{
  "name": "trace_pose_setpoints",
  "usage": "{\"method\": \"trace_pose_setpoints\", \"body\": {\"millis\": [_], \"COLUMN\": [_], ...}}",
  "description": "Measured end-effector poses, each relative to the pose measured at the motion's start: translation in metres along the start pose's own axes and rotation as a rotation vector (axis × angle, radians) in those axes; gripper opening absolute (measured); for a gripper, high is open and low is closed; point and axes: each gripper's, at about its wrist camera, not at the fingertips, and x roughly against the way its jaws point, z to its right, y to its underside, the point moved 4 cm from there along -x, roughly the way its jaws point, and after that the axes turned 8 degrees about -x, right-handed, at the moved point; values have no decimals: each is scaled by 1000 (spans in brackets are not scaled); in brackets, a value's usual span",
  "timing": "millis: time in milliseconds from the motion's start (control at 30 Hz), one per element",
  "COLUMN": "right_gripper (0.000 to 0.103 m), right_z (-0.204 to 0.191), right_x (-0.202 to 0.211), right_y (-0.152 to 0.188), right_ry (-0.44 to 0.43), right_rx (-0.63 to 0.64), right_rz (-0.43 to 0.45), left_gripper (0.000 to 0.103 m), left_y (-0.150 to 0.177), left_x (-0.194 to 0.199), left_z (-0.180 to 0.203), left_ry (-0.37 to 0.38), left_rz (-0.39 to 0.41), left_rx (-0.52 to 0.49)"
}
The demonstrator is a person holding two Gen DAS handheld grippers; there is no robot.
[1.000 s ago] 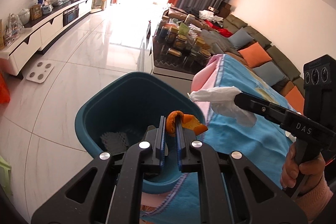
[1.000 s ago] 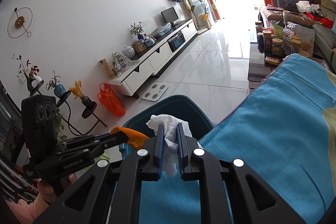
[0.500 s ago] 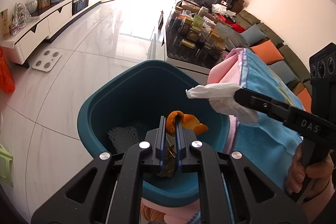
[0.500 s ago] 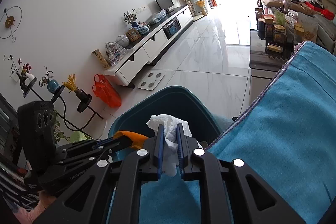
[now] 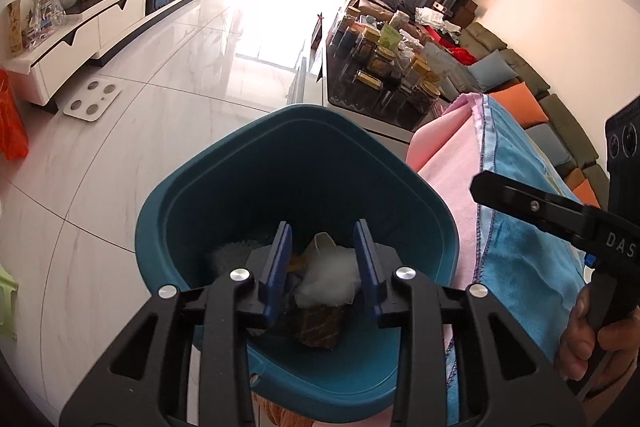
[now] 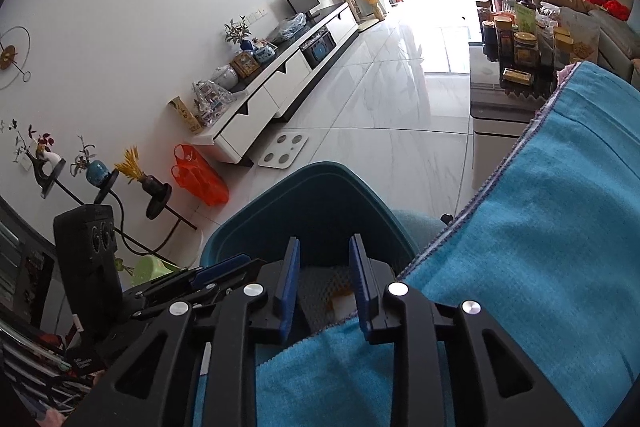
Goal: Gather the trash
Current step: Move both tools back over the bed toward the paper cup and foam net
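Fingers of the left gripper [image 5: 323,263] and right gripper [image 6: 323,285] have just been opening and are standing released with nothing between them. Tissue [image 5: 330,277] and peel [image 5: 297,261], gripped a second ago, are now lying inside the bin [image 5: 224,195] below. Beyond, the blue-clothed bench [image 6: 560,227] is awaiting any further trash.
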Motion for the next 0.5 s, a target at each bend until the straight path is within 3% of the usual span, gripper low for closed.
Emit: {"method": "trace_pose_setpoints", "body": {"millis": [100,300,500], "right_gripper": [28,33,39], "right_z": [4,-3,18], "right_x": [9,52,120], "right_y": [3,18,47], "right_ry": [-29,-65,-49], "right_rx": [-19,30,44], "right_rz": [8,72,169], "left_gripper": [36,51,61], "left_y": [-1,-3,3], "left_x": [6,40,63], "left_z": [3,34,102], "left_ry": [-1,22,137], "left_rz": [23,116,163], "left_rx": [-8,-84,-227]}}
